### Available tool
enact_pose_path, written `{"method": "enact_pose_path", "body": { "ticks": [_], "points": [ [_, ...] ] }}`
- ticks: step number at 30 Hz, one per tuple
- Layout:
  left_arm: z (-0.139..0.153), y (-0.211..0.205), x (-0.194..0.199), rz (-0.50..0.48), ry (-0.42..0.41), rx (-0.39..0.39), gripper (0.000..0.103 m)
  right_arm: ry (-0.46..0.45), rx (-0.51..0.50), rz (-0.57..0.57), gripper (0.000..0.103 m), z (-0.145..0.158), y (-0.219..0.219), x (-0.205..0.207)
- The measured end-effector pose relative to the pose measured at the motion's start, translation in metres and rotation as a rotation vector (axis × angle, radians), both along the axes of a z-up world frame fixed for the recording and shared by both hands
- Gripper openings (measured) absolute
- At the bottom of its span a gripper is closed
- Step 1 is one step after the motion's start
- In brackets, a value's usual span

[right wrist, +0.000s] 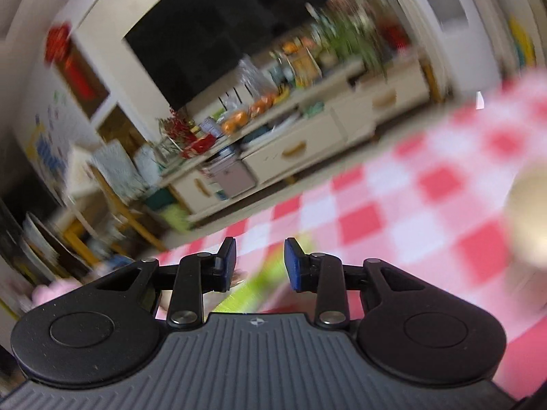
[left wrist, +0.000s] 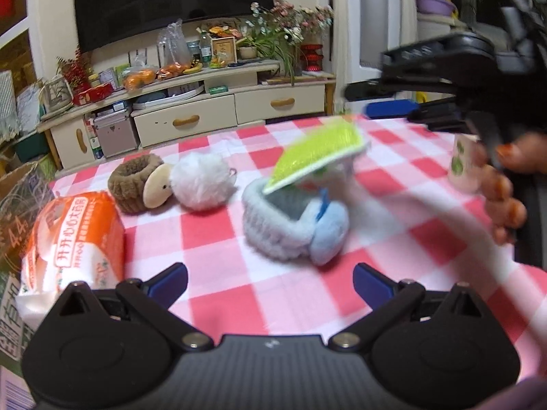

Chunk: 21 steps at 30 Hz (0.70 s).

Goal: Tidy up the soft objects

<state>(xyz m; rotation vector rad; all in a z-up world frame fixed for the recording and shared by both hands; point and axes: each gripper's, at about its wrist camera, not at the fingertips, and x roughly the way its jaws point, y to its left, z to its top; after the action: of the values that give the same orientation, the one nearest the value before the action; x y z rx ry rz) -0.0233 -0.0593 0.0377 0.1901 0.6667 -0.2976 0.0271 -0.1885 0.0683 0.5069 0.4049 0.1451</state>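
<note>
On the pink checked tablecloth (left wrist: 218,283) lie a brown plush ring with a beige face (left wrist: 136,184), a white pompom (left wrist: 201,184) and a grey-blue fuzzy band (left wrist: 287,232). A yellow-green pad (left wrist: 318,157) leans tilted over the band, blurred. My left gripper (left wrist: 270,283) is open and empty, just short of the band. My right gripper (left wrist: 362,102), in a hand with orange nails, hovers above the pad's raised far corner. In the right wrist view its fingers (right wrist: 260,264) stand a narrow gap apart, with only cloth and a green blur (right wrist: 256,290) beyond.
An orange tissue pack (left wrist: 75,239) lies at the table's left edge beside a cardboard box (left wrist: 17,205). A small clover-print cup (left wrist: 465,167) stands by the right hand; a cream blur (right wrist: 530,212) shows at the right. A TV cabinet (left wrist: 205,116) lies past the far edge.
</note>
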Motion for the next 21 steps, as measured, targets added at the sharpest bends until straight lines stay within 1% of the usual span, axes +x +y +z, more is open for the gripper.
{"method": "enact_pose_path", "body": {
  "ticks": [2, 4, 5, 7, 9, 10, 11, 12, 13, 14, 15, 19, 20, 21],
  "points": [
    [0.004, -0.006, 0.003, 0.02, 0.001, -0.031, 0.102, 0.001, -0.127, 0.02, 0.039, 0.012, -0.001, -0.006],
    [0.007, -0.012, 0.007, 0.036, -0.001, -0.06, 0.102, 0.029, -0.186, 0.036, 0.038, 0.013, -0.003, -0.008],
    [0.007, -0.015, 0.01, 0.043, -0.003, -0.072, 0.102, 0.036, -0.184, 0.021, 0.039, 0.011, -0.006, -0.008],
    [0.006, -0.023, 0.016, 0.052, -0.003, -0.079, 0.102, 0.064, -0.143, 0.04, 0.039, 0.005, -0.011, -0.008],
    [0.004, -0.031, 0.022, 0.058, -0.013, -0.071, 0.102, 0.079, -0.107, 0.054, 0.048, 0.0, -0.012, -0.006],
    [0.002, -0.034, 0.026, 0.062, -0.019, -0.062, 0.102, 0.087, -0.095, 0.052, 0.055, -0.002, -0.009, -0.007],
    [0.0, -0.037, 0.03, 0.068, -0.023, -0.05, 0.102, 0.1, -0.072, 0.058, 0.074, -0.006, -0.01, -0.004],
    [-0.003, -0.04, 0.035, 0.072, -0.02, -0.038, 0.102, 0.104, -0.055, 0.066, 0.083, -0.01, -0.008, -0.005],
    [-0.006, -0.041, 0.04, 0.08, -0.014, -0.025, 0.102, 0.111, -0.044, 0.069, 0.085, -0.014, -0.006, -0.004],
    [-0.009, -0.042, 0.045, 0.092, -0.009, -0.013, 0.102, 0.127, -0.035, 0.068, 0.093, -0.018, -0.004, -0.001],
    [-0.011, -0.042, 0.049, 0.098, -0.008, -0.011, 0.102, 0.142, -0.028, 0.069, 0.103, -0.022, -0.002, 0.001],
    [-0.015, -0.038, 0.064, 0.105, 0.001, -0.035, 0.101, 0.212, 0.004, 0.065, 0.101, -0.041, 0.007, 0.01],
    [-0.016, -0.039, 0.068, 0.104, 0.006, -0.042, 0.098, 0.228, 0.004, 0.055, 0.101, -0.045, 0.008, 0.012],
    [-0.016, -0.04, 0.07, 0.103, 0.006, -0.045, 0.091, 0.243, 0.001, 0.045, 0.101, -0.048, 0.009, 0.013]
  ]
}}
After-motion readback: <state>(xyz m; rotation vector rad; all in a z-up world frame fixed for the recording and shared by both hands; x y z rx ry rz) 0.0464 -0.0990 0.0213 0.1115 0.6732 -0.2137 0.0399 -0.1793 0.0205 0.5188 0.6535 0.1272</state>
